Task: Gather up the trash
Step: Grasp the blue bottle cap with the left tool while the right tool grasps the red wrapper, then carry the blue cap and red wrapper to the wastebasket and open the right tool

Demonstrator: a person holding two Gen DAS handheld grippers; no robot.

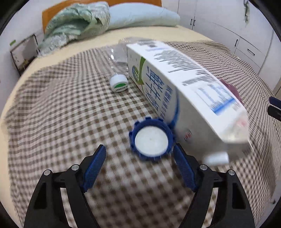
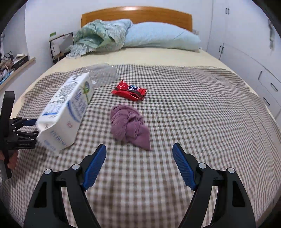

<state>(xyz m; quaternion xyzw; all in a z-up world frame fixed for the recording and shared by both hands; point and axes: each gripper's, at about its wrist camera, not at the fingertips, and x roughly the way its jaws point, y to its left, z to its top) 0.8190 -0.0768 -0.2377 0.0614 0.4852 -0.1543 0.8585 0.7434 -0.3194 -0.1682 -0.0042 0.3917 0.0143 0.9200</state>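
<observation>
A white milk carton [image 1: 184, 91] lies on its side on the checked cloth [image 1: 61, 114], its blue screw cap [image 1: 151, 138] facing me. My left gripper [image 1: 139, 154] is open; the cap sits just ahead between the fingertips, near the right finger and touching neither pad. A clear plastic bottle [image 1: 118, 82] with a white-green cap lies behind the carton. In the right wrist view my right gripper [image 2: 139, 154] is open and empty, just short of a crumpled purple cloth [image 2: 130, 126]. A red snack wrapper [image 2: 130, 92] lies beyond it. The carton [image 2: 63, 112] and left gripper [image 2: 33, 128] are at the left.
All of this lies on a bed with a wooden headboard [image 2: 137, 15], a pale blue pillow [image 2: 158, 36] and a bunched green blanket [image 2: 98, 36] at its head. White cupboards [image 2: 245, 52] line the right wall. A low shelf [image 2: 15, 66] with clutter stands at the left.
</observation>
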